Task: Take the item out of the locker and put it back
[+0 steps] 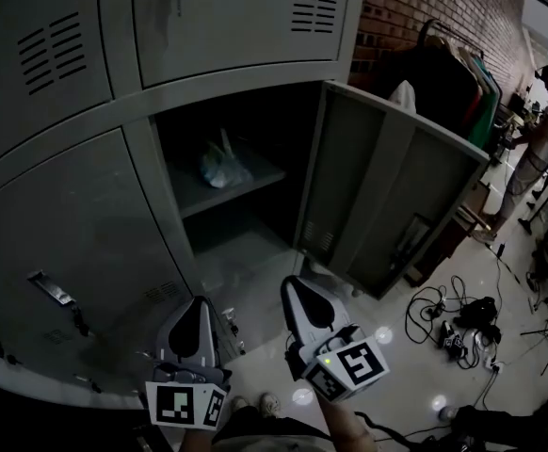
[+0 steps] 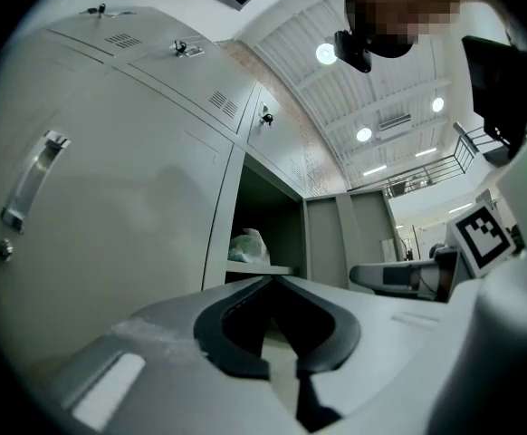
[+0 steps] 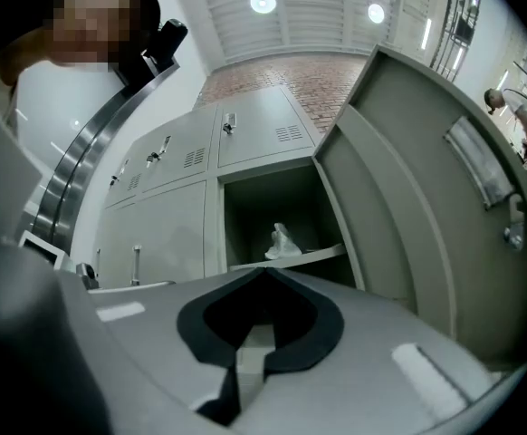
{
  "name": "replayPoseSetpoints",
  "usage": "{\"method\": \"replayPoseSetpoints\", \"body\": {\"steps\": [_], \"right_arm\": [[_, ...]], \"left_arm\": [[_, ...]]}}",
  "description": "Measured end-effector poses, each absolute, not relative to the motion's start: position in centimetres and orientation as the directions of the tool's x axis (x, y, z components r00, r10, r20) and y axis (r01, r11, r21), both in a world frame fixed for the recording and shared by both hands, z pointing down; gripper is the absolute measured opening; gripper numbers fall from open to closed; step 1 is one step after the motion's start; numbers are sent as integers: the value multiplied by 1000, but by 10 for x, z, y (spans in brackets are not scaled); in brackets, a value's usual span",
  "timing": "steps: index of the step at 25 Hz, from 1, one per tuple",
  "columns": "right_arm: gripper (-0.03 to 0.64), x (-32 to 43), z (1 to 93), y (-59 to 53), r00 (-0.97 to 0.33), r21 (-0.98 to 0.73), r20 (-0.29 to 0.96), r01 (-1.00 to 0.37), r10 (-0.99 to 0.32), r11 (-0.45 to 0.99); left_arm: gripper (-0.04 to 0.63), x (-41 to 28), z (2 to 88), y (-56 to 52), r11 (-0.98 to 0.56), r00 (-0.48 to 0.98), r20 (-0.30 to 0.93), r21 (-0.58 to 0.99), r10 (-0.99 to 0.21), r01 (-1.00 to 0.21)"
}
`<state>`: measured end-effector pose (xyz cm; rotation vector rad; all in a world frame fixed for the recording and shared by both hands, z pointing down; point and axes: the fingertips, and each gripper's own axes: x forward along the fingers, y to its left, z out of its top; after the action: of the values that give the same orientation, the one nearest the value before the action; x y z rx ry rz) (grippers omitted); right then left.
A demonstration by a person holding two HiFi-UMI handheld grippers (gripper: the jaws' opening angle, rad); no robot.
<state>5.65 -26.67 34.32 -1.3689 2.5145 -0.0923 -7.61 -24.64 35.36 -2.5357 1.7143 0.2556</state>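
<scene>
The grey locker has one compartment open, its door swung out to the right. On the shelf inside lies a small pale plastic bag, which shows too in the left gripper view and the right gripper view. My left gripper is low, in front of the closed left door, jaws together and empty. My right gripper hangs below the open compartment, well short of the bag, jaws shut with nothing between them.
Closed locker doors with handles stand left and above. Cables and gear lie on the shiny floor at right. A clothes rack stands by the brick wall, and a person is at the far right.
</scene>
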Motion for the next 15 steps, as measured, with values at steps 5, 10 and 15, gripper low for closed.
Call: {"method": "replayPoseSetpoints", "body": {"steps": [5,10,15], "right_arm": [[3,45,356,-225,-519,-199,-184,-812,-835,549],[3,17,367,-163,-528,-212,-190,-801,-828,559],[3,-13,366,-70,-531,-227,-208,-790,-821,569]], "left_arm": [[5,-85,361,-201,-377,365,-167,42,-916,-925],[5,-105,369,-131,-384,371,-184,38,-910,-923],[5,-133,375,-48,-374,363,-183,31,-914,-927]]}}
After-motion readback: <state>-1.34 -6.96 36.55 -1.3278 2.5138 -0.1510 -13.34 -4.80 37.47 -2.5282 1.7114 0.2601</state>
